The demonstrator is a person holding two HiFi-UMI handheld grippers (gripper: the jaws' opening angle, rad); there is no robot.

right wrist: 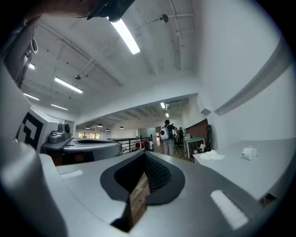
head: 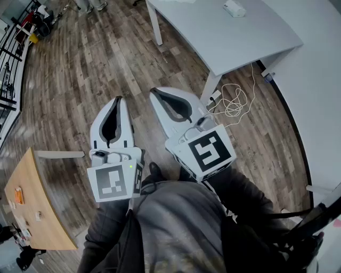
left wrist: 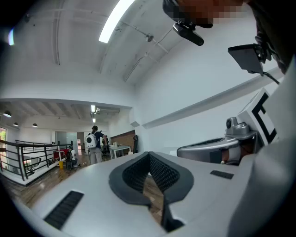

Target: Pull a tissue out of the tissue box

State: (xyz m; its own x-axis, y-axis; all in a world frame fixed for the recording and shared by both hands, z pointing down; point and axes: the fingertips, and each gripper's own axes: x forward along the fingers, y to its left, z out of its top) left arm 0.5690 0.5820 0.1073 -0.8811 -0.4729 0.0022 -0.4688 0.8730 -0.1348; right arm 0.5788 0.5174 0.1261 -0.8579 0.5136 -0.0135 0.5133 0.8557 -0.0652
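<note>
Over the wooden floor, close in front of the person, the left tongs and the right tongs are each closed tip to tip, holding nothing. The tissue box (small and white) sits on the white worktop, well apart from both.

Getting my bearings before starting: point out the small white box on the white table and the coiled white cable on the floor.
small white box (head: 234, 8): head view, on its top face.
coiled white cable (head: 232, 108): head view, on the dense middle of the loops.
</note>
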